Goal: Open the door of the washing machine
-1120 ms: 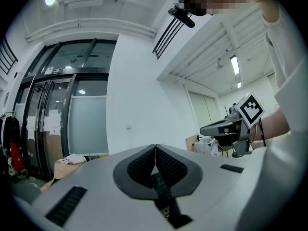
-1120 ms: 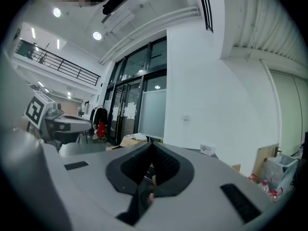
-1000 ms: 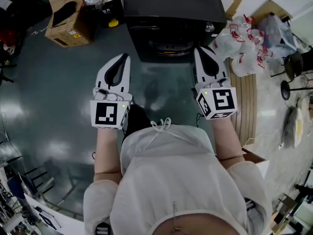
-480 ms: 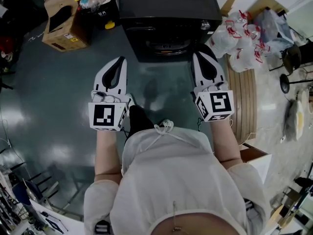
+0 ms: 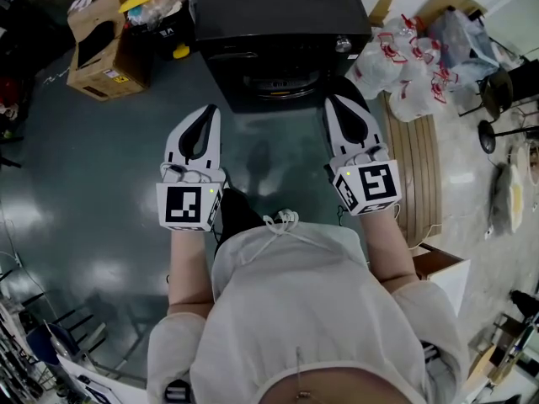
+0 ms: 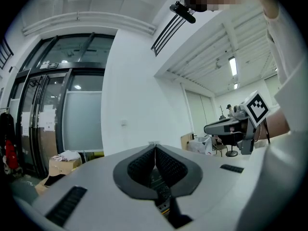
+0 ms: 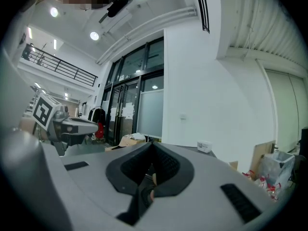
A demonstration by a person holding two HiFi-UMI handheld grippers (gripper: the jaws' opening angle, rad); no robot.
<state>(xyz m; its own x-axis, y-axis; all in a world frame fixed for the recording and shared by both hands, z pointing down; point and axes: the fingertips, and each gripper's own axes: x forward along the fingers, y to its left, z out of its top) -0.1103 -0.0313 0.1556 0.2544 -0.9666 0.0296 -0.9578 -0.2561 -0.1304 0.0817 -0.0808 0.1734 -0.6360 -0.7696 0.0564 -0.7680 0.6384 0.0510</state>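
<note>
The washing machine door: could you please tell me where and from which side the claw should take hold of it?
Grip the round door at its rim, coming level from the front, since the washing machine faces the person. No handle or hinge shows in this steep view, so which edge is uncertain; the shut right claw sits nearest its right edge and must open first.

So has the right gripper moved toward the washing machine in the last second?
No, not noticeably. The right gripper still points at the front right corner of the washing machine, just short of it. Only the head view itself has shifted a little.
</note>
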